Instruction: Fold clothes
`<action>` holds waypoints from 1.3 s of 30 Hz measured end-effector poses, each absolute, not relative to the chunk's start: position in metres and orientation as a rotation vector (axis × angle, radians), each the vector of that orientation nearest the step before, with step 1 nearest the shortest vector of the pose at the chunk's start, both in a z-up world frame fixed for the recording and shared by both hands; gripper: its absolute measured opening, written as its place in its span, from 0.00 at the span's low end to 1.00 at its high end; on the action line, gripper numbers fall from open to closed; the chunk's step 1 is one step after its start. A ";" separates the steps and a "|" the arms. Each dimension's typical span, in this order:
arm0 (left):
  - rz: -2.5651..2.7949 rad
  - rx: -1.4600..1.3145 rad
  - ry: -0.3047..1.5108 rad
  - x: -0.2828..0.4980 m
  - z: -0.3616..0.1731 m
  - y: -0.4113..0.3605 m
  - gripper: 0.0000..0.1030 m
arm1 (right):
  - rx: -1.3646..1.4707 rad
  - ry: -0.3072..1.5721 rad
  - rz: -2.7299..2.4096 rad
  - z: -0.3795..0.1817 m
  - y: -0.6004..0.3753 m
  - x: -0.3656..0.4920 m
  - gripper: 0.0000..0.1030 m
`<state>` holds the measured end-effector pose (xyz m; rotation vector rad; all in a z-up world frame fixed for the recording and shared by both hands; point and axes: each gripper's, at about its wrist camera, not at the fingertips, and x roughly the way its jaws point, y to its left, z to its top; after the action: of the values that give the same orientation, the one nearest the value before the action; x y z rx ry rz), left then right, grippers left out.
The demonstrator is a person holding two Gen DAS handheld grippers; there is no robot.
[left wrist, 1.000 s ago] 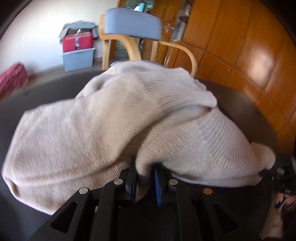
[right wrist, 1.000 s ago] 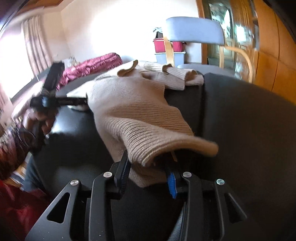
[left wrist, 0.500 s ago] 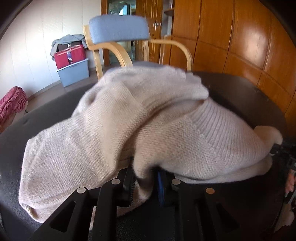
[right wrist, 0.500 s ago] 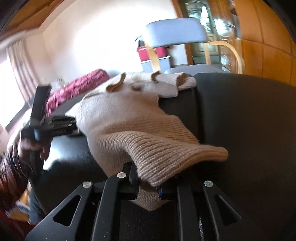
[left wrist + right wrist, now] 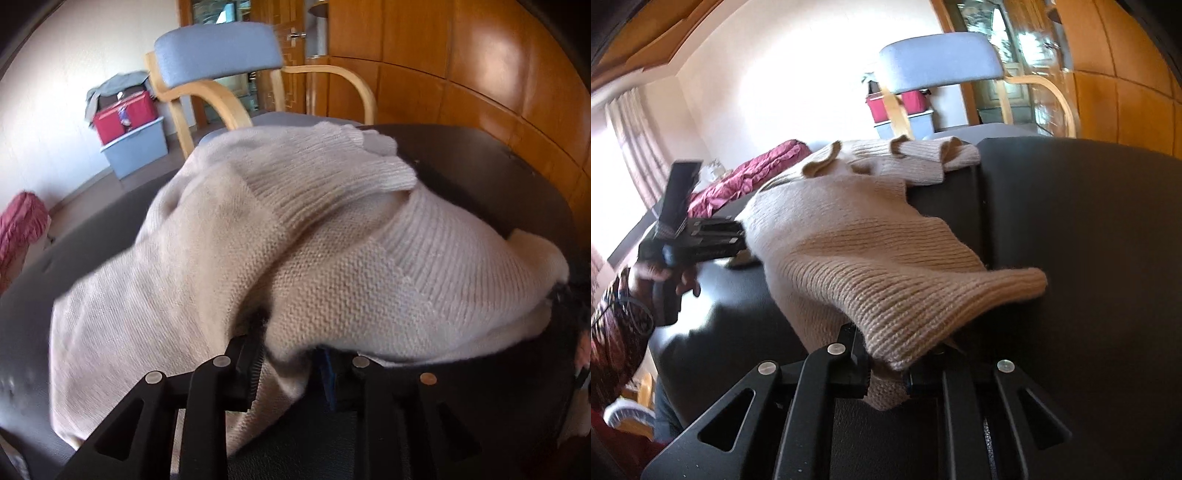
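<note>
A beige knit sweater (image 5: pixel 295 240) lies bunched on a dark table (image 5: pixel 480 177). A fold of its near edge hangs between the jaws of my left gripper (image 5: pixel 290 369). Those jaws are opening, and a dark gap shows beside the blue pad. In the right wrist view the sweater (image 5: pixel 857 240) stretches across the table (image 5: pixel 1071 221). My right gripper (image 5: pixel 886 376) is shut on its ribbed hem, which is lifted off the surface. The left gripper (image 5: pixel 740 238) shows there at the sweater's far left edge, held by a hand (image 5: pixel 665 280).
A wooden armchair with a blue back (image 5: pixel 218 55) stands behind the table. A red box (image 5: pixel 122 118) sits on a blue bin (image 5: pixel 136 151) by the wall. Red fabric (image 5: pixel 750 177) lies at the left. Wood panelling (image 5: pixel 480 74) closes the right side.
My right gripper's jaws have closed on the ribbed hem they stood around. My left gripper's jaws have spread apart around the fold. Both views have rolled a little.
</note>
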<state>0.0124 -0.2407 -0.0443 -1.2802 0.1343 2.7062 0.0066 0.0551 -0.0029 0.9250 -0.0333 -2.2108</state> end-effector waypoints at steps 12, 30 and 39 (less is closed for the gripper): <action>2.861 -1.088 0.021 0.025 -0.019 -0.243 0.06 | 0.871 0.274 -2.287 0.002 0.035 0.031 0.15; 3.092 -0.334 -0.090 0.115 0.153 -0.252 0.05 | 0.108 -0.076 -2.532 0.184 0.061 0.037 0.08; 3.123 -0.006 -0.164 0.176 0.242 -0.264 0.05 | -0.268 -0.106 -2.472 0.292 0.052 0.065 0.08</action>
<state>0.1763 -0.2644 0.2421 -0.0062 -0.1639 3.1229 0.0649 0.0520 0.2919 -0.2683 -0.1063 -2.4717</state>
